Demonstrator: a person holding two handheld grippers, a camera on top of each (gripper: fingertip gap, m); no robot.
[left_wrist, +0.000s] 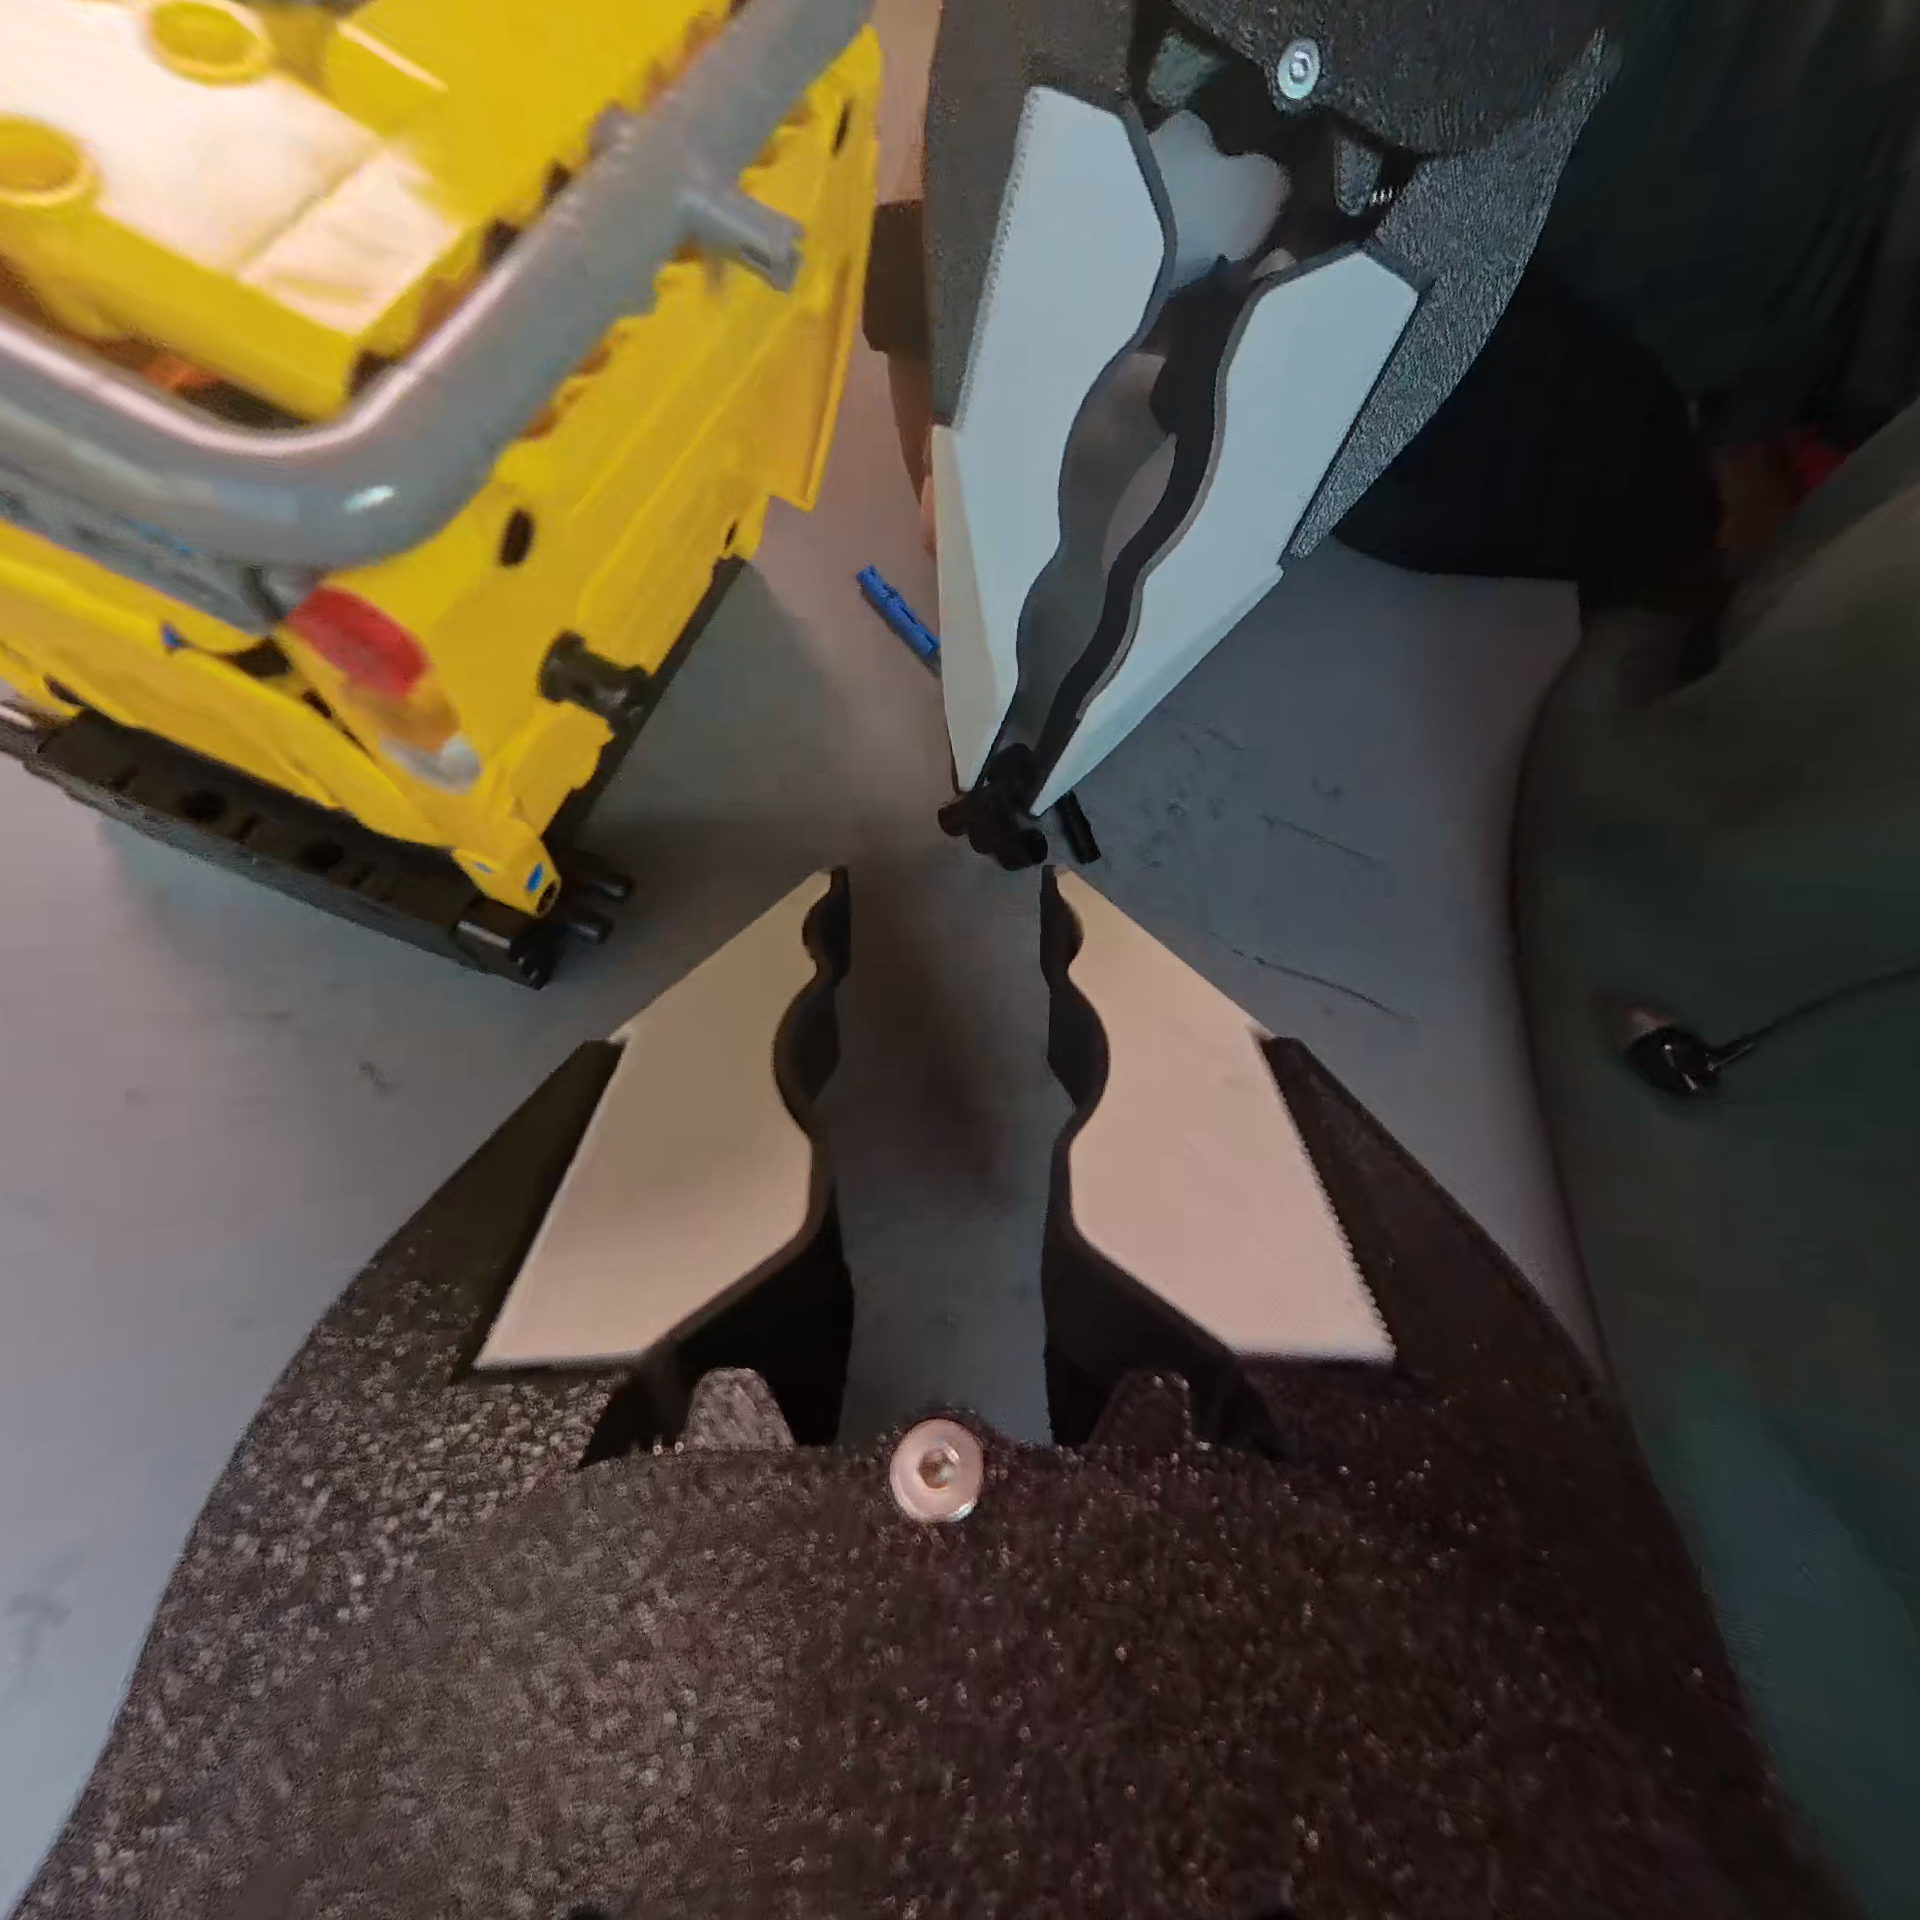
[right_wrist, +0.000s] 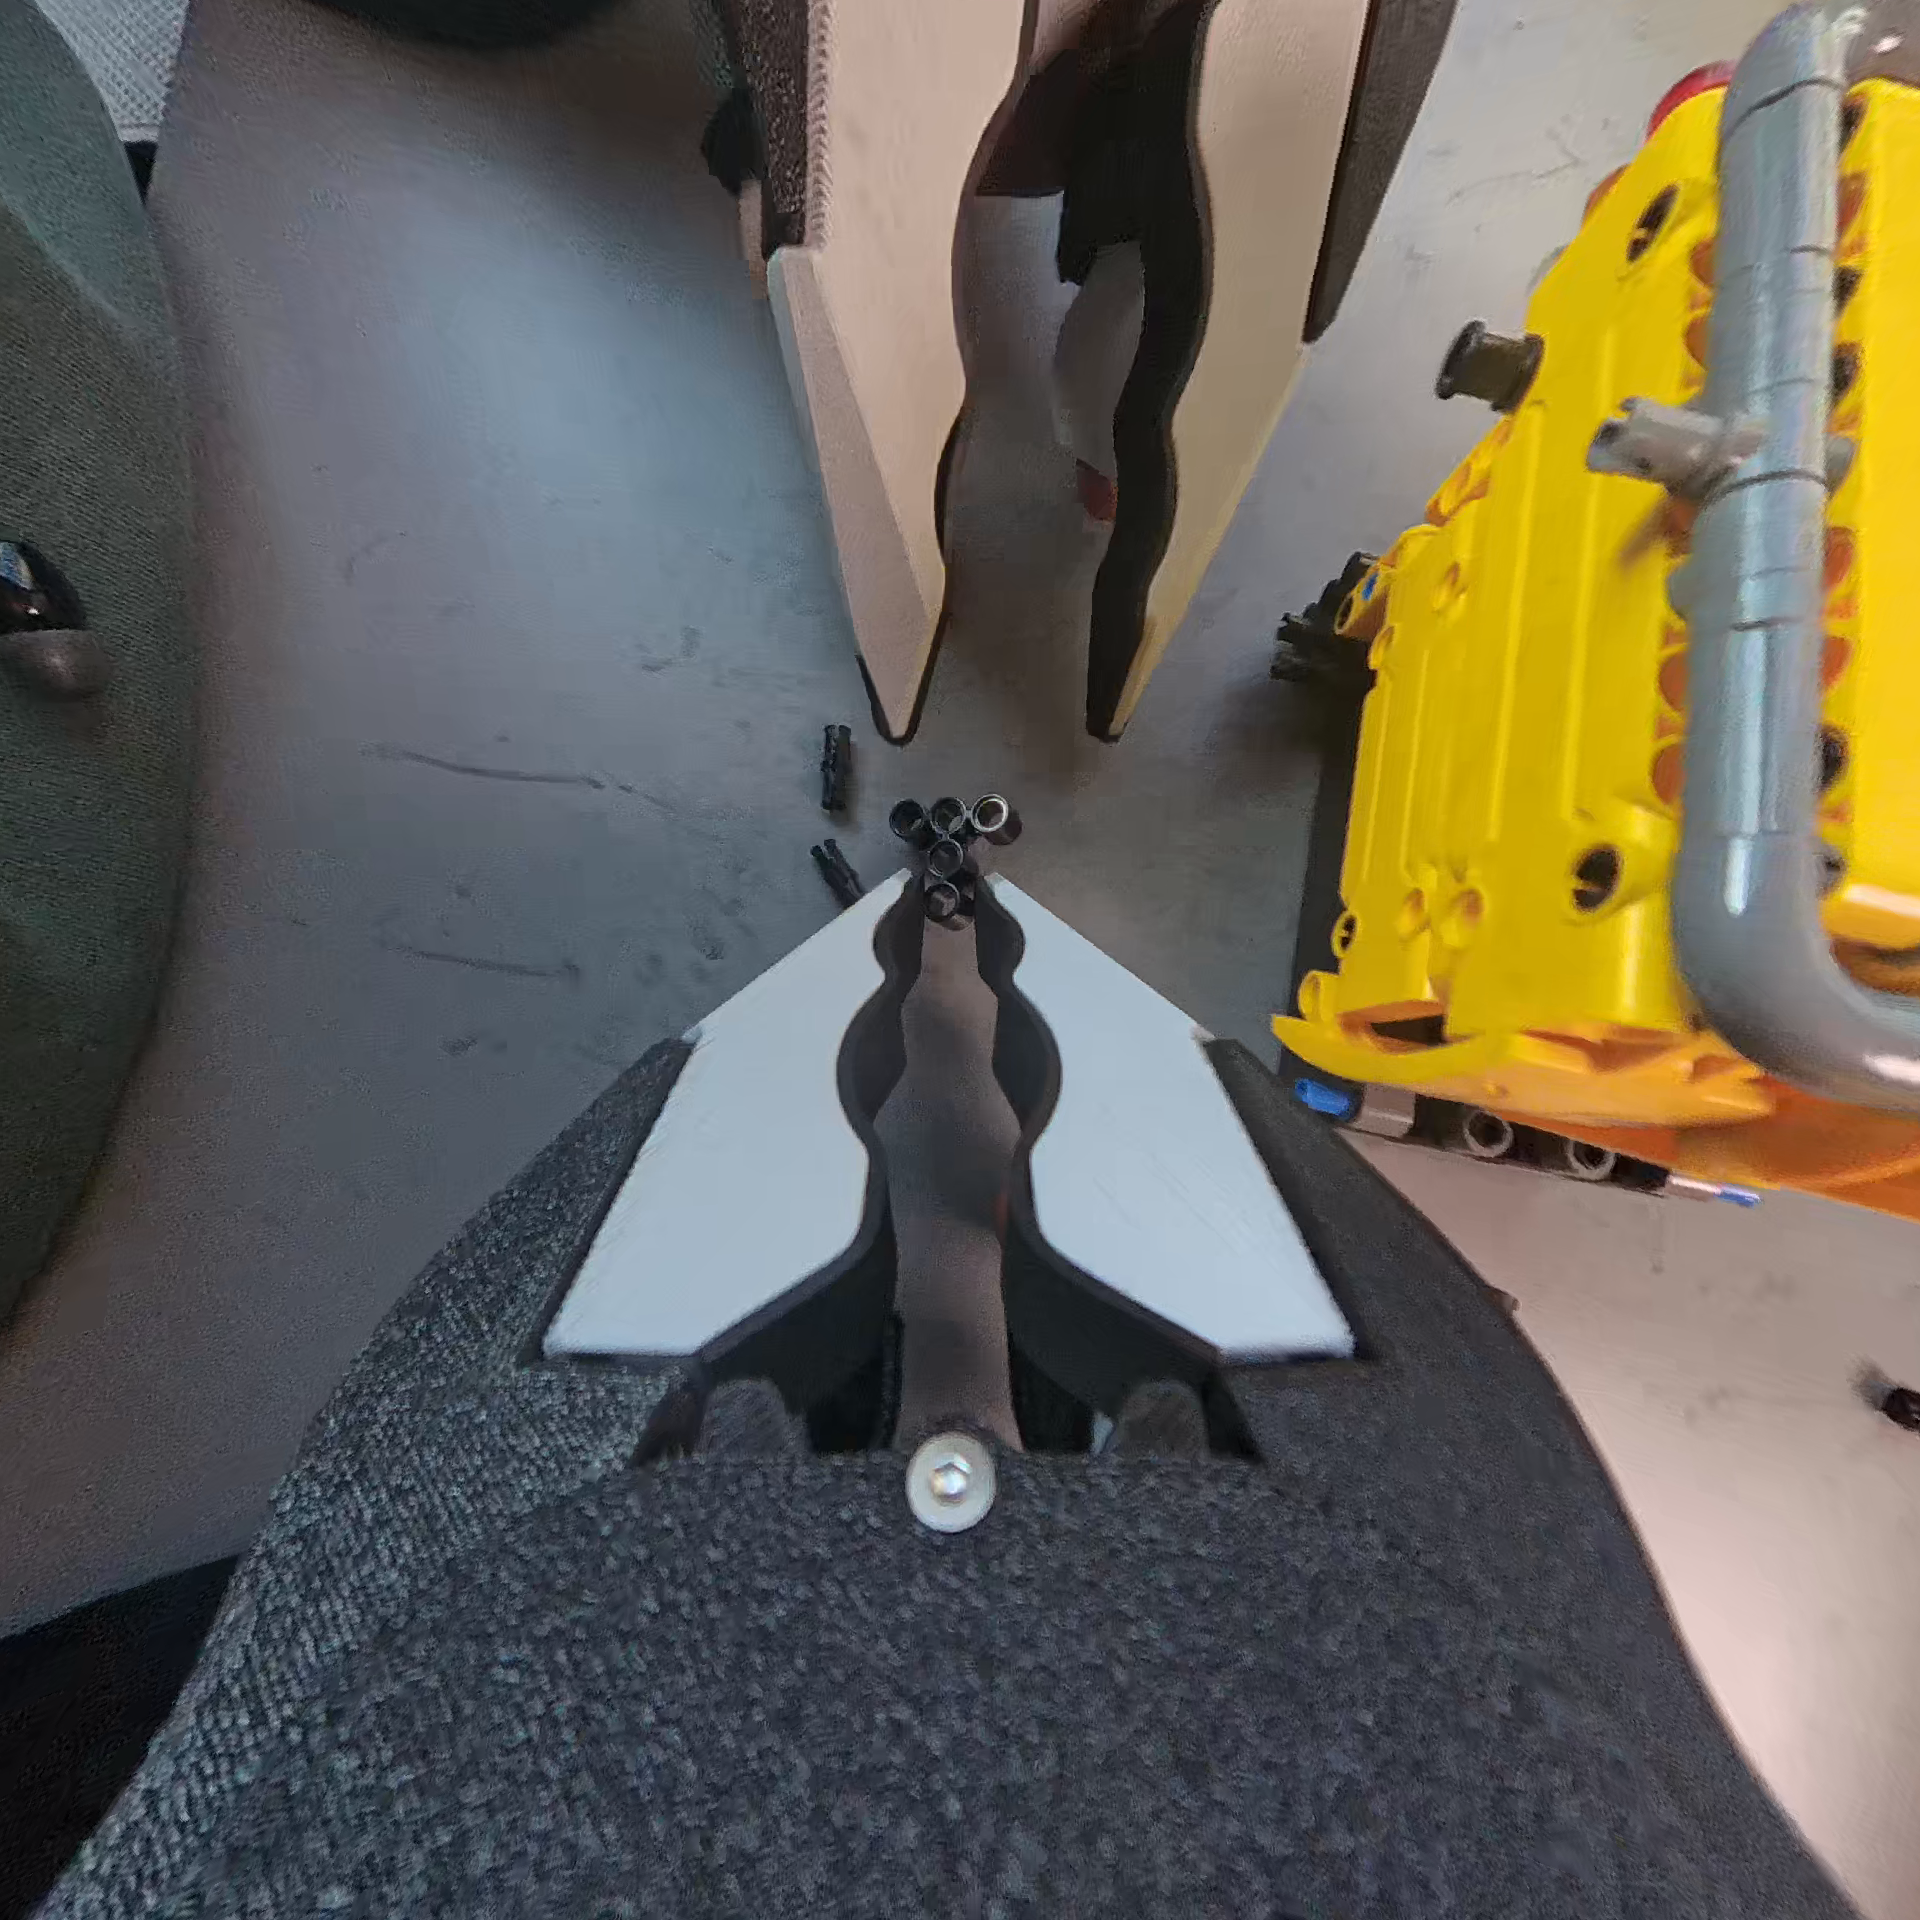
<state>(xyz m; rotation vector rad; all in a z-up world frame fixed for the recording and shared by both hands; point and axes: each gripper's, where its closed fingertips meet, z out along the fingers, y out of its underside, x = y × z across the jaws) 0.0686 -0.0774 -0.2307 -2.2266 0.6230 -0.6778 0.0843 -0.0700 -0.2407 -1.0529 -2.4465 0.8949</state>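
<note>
While the left wrist view looks down at the grey table (left_wrist: 208, 1143), a big yellow toy truck (left_wrist: 644, 436) made of plastic bricks sits at about 10 o'clock. It has a bent grey pipe (left_wrist: 312, 488) over its top and a red light (left_wrist: 348, 634) on its end. A little way to the right of it, at about 12 o'clock, a small blue pin (left_wrist: 899, 618) lies alone on the table. Next to that pin the right gripper (left_wrist: 1013, 800) comes down from 12 o'clock. Its two fingers are pressed nearly together, and they pinch a small black piece (left_wrist: 992, 821) at the very tips. The left gripper (left_wrist: 945, 883) reaches up from 6 o'clock and points right at that piece. Its fingers are spread apart with nothing between them, and its tips are very near the black piece but do not touch it. Far over at 3 o'clock a black knob (left_wrist: 1668, 1055) on a thin cord rests on a dark green surface. In the right wrist view, two tiny black pins (right_wrist: 834, 769) lie on the table at about 11 o'clock, just beside the gripper tips. The black piece looks like a bunch of little tubes stuck together, and only its bottom tube is squeezed between the fingers. It is not joined to the truck, which stands well apart at 3 o'clock.
</note>
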